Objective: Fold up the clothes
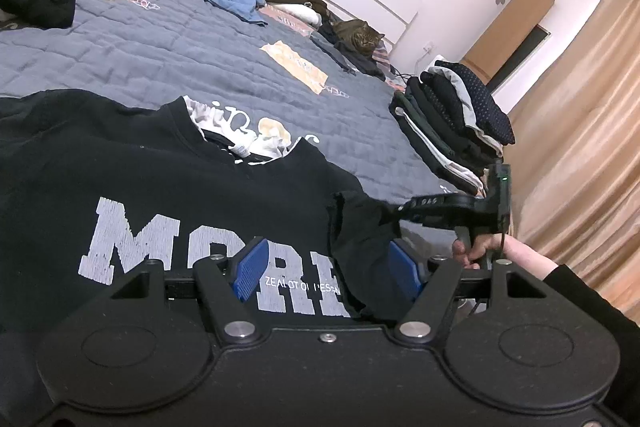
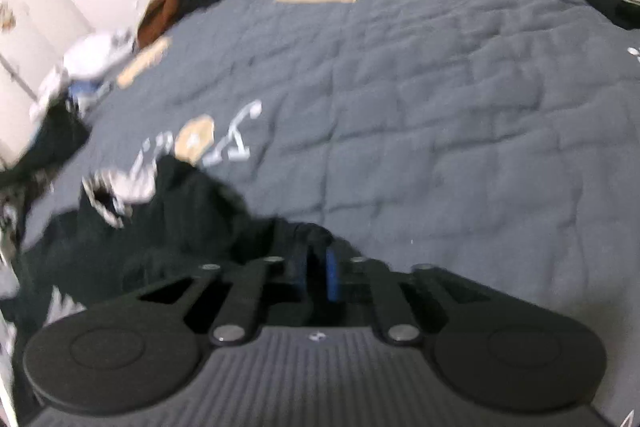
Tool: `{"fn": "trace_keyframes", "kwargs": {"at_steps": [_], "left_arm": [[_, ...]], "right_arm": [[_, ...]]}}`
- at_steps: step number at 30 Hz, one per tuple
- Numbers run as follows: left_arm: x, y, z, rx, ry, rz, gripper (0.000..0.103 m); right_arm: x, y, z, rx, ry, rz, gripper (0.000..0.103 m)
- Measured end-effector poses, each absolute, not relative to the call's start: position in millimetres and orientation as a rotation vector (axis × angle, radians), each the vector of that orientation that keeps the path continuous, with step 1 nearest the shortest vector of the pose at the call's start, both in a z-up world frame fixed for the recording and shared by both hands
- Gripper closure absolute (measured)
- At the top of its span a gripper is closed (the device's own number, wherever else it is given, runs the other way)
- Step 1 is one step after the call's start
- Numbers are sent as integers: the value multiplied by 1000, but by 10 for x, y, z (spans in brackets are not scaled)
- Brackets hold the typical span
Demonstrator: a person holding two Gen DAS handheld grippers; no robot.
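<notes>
Right claw (image 2: 316, 273) pinches black T-shirt (image 1: 180, 195) sleeve edge — left claw (image 1: 328, 269) agape.

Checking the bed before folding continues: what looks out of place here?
A tabby cat sits among the unfolded clothes at the far edge of the bed, facing the camera. It is no laundry. The folded stack looks tidy.

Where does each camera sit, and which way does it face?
Left wrist: on the open left gripper, facing across the black printed sweatshirt on the grey quilted bedcover; a hand holds the right gripper.
Right wrist: on the right gripper, shut on black cloth, facing down the bedcover.
Shared: sweatshirt, bedcover.
</notes>
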State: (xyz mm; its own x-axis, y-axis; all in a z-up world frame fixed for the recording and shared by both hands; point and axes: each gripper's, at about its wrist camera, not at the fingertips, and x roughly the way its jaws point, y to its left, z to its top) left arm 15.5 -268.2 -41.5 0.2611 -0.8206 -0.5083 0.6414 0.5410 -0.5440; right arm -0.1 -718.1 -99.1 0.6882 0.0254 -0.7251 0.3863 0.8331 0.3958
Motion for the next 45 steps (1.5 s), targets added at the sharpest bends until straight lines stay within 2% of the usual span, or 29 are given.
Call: {"fn": "trace_keyframes", "kwargs": {"at_steps": [4,14,21,26,34,43,45], "left_arm": [[158,-2674,-416,-253,844,-1002,38],[146,-2673,-415,-254,846,-1008,38],[131,-2694,-420,-251,850,-1012,38],[79,-2740,-421,-246,853,-1028,38],[-91,-2847,-427,-230,860,-1071,38],[-182,-2915,-455,-203,868,-1100,38],[-174,-2914,-466,-200,870,-1094,38]], "right_arm": [[-160,-7259,-882,628,721,-272,97],[-228,-7451,-1087,668,751,-469,96],[-550,-7268,-791,656,673,-360,91],[-898,-6885,-709,632,696,-299,69],[-1354,-6251,-872,585,707,-321,61],[-1432,-6037,-1180,671,691,-314,61],[-1458,-6037,-1203,664,676,-331,71]]}}
